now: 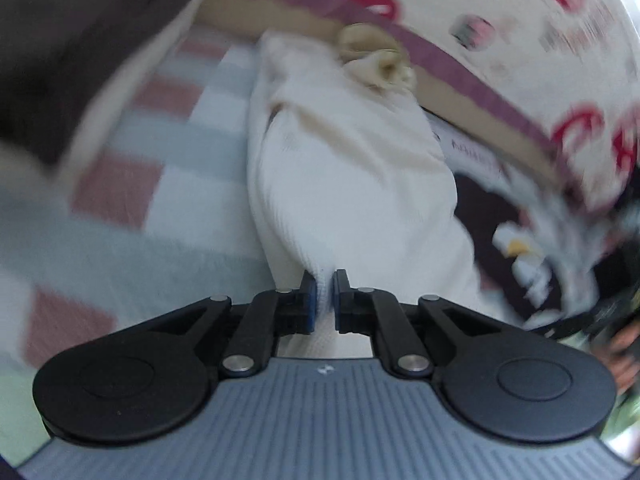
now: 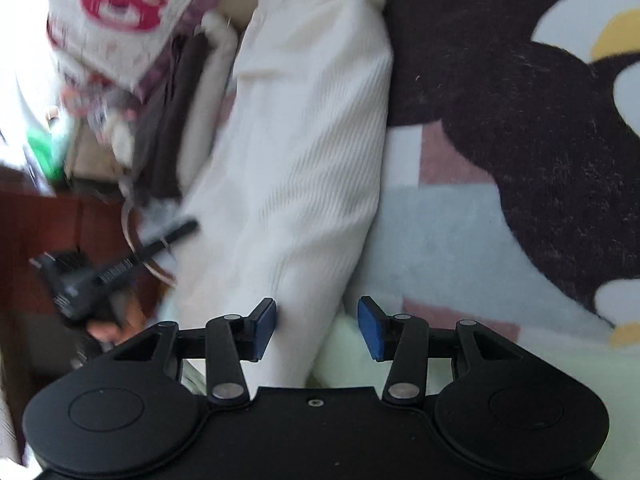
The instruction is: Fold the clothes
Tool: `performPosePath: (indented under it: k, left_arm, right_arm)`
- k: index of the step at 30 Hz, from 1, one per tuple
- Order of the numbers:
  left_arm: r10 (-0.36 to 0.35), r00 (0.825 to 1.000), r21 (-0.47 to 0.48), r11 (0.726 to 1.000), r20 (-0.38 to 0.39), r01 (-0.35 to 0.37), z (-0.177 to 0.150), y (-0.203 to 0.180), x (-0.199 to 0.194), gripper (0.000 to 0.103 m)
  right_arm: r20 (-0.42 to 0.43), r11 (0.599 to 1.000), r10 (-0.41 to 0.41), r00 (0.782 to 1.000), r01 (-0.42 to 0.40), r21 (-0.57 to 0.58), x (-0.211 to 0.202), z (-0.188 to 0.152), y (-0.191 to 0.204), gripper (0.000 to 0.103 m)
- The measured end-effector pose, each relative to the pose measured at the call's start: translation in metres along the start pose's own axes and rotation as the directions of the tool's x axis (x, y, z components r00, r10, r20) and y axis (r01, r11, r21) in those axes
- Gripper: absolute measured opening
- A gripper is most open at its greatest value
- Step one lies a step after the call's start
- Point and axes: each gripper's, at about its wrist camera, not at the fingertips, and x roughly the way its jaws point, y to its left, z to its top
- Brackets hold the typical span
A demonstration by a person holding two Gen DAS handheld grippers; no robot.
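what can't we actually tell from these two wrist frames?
- Left wrist view: motion blur smears the printed box lettering; unreadable.
- Left gripper pinches the white garment; which part it is, the frame doesn't show.
- Right wrist view: garment's near end runs under the right gripper body; open jaws, contact unclear.
- Black tool, left edge: blurred, unidentifiable.

blurred: red-printed fabric (image 1: 560, 20) | cut off: white garment (image 2: 304, 120) top | blurred: hand (image 2: 116, 324)
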Motion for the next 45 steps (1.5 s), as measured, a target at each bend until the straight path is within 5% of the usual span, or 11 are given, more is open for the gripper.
performPosePath:
  k: [3, 9, 13, 19, 26, 30, 32, 33, 37, 44, 45]
  left_arm:
    - [0.03, 0.998, -0.012, 0.999, -0.053, -0.031, -0.008, -0.003, -0.003, 0.043]
    - [0.076, 0.991, -0.2, 0.975, -0.114, -0.097, -0.032, 0.027, -0.018, 0.046]
    - [0.005, 0.994, -0.328, 0.944, -0.113, -0.042, -0.047, 0.04, -0.031, 0.053]
    - [0.081, 0.992, -0.486, 0.866, -0.097, -0.118, -0.061, 0.054, -0.048, 0.055]
    - [0.077, 0.981, -0.583, 0.795, -0.176, -0.167, -0.07, 0.067, -0.049, 0.07]
    - [0.019, 0.982, -0.528, 0.841, -0.189, -0.118, -0.071, 0.053, -0.038, 0.067]
    - [-0.029, 0.992, -0.496, 0.867, -0.125, -0.038, -0.068, 0.045, -0.042, 0.039]
    - [-0.036, 0.995, -0.473, 0.881, -0.096, -0.014, -0.067, 0.041, -0.045, 0.009]
    - [-0.046, 0.999, -0.455, 0.89, -0.029, 0.028, -0.066, 0.038, -0.053, 0.007]
    - [-0.151, 0.988, -0.535, 0.833, 0.017, 0.137, -0.071, 0.052, -0.051, 0.007]
    - [-0.15, 0.988, -0.524, 0.84, 0.026, 0.141, -0.071, 0.05, -0.053, 0.006]
  right_arm:
    - [-0.001, 1.0, -0.007, 1.0, 0.007, -0.027, 0.0, -0.001, 0.009, 0.051]
    - [-0.058, 0.992, 0.125, 0.99, -0.125, 0.011, -0.003, -0.01, 0.013, 0.053]
    - [-0.048, 0.958, -0.044, 0.998, 0.028, -0.286, -0.006, -0.008, 0.064, 0.053]
    - [0.07, 0.693, -0.115, 0.991, 0.131, -0.709, 0.014, -0.004, 0.161, 0.052]
    - [-0.118, 0.31, -0.187, 0.975, -0.055, -0.949, 0.11, -0.057, 0.226, 0.05]
    - [-0.14, 0.355, -0.17, 0.975, -0.072, -0.932, 0.125, -0.06, 0.226, 0.05]
    - [-0.12, 0.349, -0.184, 0.976, -0.05, -0.936, 0.128, -0.061, 0.223, 0.05]
    - [-0.102, 0.33, -0.193, 0.976, -0.033, -0.943, 0.129, -0.063, 0.222, 0.05]
    - [-0.068, 0.287, -0.204, 0.977, -0.007, -0.958, 0.138, -0.076, 0.226, 0.054]
    - [0.033, 0.249, -0.223, 0.974, 0.09, -0.964, 0.166, -0.089, 0.237, 0.054]
    - [0.029, 0.224, -0.216, 0.976, 0.078, -0.972, 0.167, -0.09, 0.236, 0.041]
